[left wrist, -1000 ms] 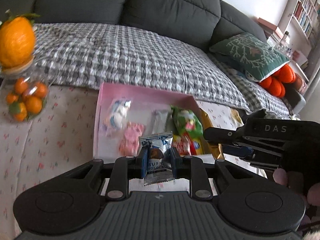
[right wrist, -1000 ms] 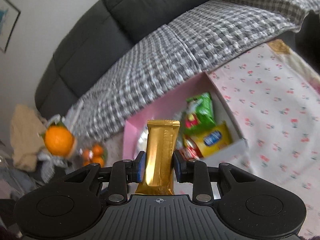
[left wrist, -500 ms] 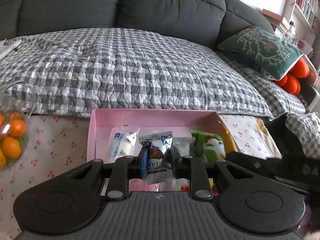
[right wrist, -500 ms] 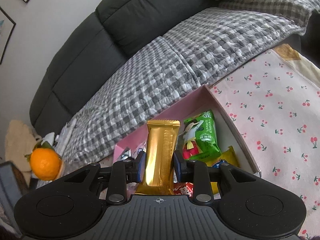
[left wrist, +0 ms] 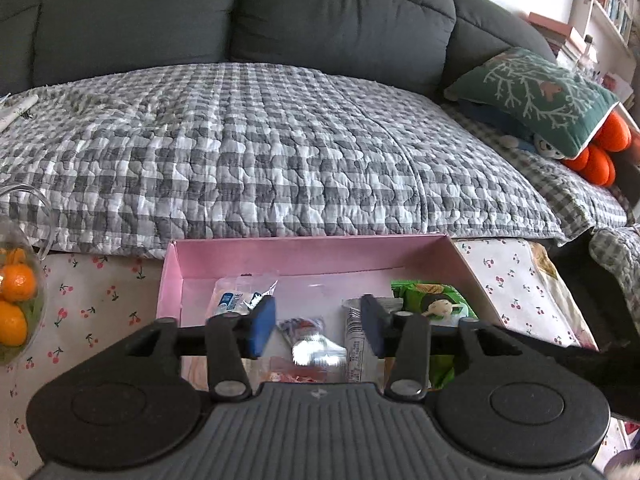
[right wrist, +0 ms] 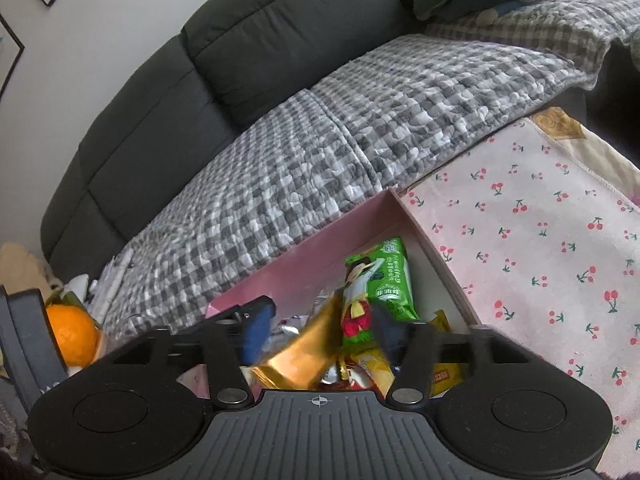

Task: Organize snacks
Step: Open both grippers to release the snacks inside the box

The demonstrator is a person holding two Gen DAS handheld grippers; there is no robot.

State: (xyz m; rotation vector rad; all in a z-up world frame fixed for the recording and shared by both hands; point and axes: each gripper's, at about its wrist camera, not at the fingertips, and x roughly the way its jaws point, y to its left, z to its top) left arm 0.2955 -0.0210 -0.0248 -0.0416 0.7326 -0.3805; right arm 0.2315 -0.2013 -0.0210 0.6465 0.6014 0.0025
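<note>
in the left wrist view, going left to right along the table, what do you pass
Container of oranges → cherry-print tablecloth → pink box, holding a clear blue-and-white packet, then a green snack bag → more tablecloth on the right.

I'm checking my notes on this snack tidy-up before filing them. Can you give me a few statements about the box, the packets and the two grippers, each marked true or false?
1. The pink box stands on a cloth printed with cherries. True.
2. The green snack packet lies outside the box. False: it lies inside, near the box's right wall.
3. The right gripper is clamped on the gold bar. False: its jaws are opening and the bar tilts loose between them.
4. The left gripper has jaws apart over the box. True.
5. The oranges are in the box. False: they sit in a clear container left of it.
</note>
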